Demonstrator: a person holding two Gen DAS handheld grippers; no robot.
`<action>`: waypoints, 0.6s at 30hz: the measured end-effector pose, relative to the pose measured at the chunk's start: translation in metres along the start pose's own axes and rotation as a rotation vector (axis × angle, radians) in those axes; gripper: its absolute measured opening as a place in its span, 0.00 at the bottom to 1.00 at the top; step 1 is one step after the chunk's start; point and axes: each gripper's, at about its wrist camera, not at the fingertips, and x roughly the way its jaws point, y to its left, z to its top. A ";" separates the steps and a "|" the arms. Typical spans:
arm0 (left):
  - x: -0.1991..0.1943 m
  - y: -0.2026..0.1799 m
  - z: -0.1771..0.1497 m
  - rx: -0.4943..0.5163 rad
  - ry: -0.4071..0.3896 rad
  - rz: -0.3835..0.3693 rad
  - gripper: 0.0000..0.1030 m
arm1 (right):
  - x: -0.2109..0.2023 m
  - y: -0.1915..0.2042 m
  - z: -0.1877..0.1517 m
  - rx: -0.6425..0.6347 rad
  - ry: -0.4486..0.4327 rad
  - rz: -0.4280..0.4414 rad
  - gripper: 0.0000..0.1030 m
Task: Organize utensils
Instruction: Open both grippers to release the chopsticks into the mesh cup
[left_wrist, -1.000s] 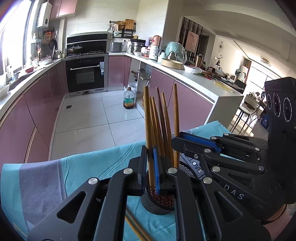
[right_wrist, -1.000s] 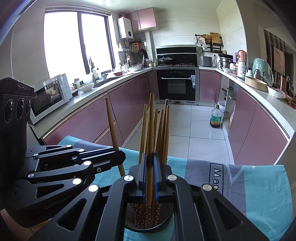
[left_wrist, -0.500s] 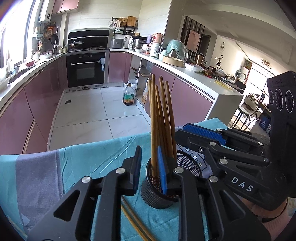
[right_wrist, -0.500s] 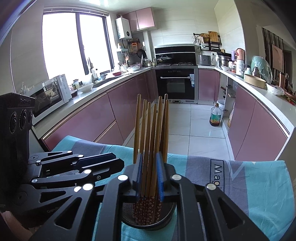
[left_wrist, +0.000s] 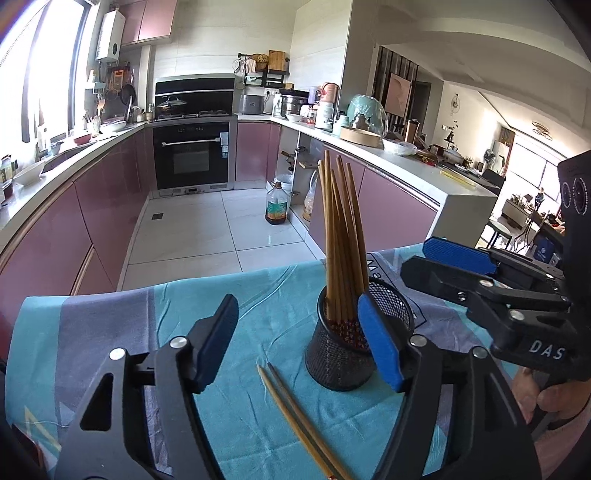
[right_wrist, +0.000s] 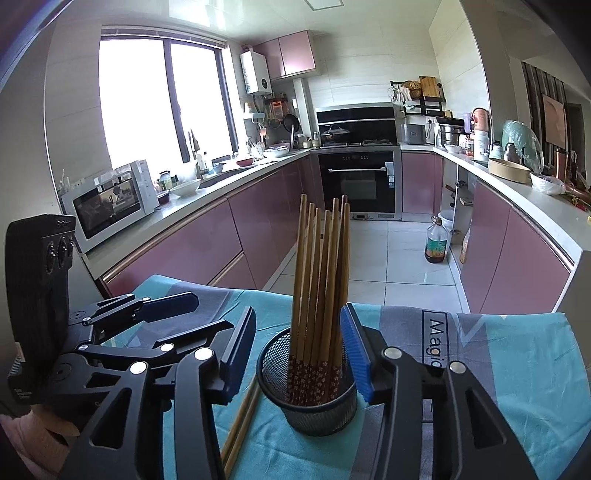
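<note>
Both the left gripper (left_wrist: 295, 341) and right gripper (right_wrist: 299, 347) have just released, jaws wide. The chopsticks (right_wrist: 321, 280) now stand bundled in the mesh holder (right_wrist: 306, 398) between them; two loose chopsticks (left_wrist: 295, 413) lie below, likely next.

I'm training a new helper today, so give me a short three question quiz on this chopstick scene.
1. True or false: the left gripper is shut on a chopstick.
2. Where do the two loose chopsticks lie? A: in the mesh holder; B: on the cloth beside the holder; C: on the floor.
3. Fill in: the bundled chopsticks stand in the ______.

Key: 1 false, both it and the right gripper are open; 2 B; 3 mesh holder.
</note>
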 end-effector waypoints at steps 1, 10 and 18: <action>-0.003 0.002 -0.003 0.001 -0.005 0.008 0.70 | -0.003 0.003 -0.002 -0.007 -0.001 0.008 0.45; -0.022 0.032 -0.049 -0.025 0.022 0.082 0.82 | 0.000 0.026 -0.043 -0.073 0.103 0.052 0.53; -0.019 0.054 -0.090 -0.054 0.104 0.106 0.82 | 0.031 0.040 -0.091 -0.046 0.263 0.097 0.46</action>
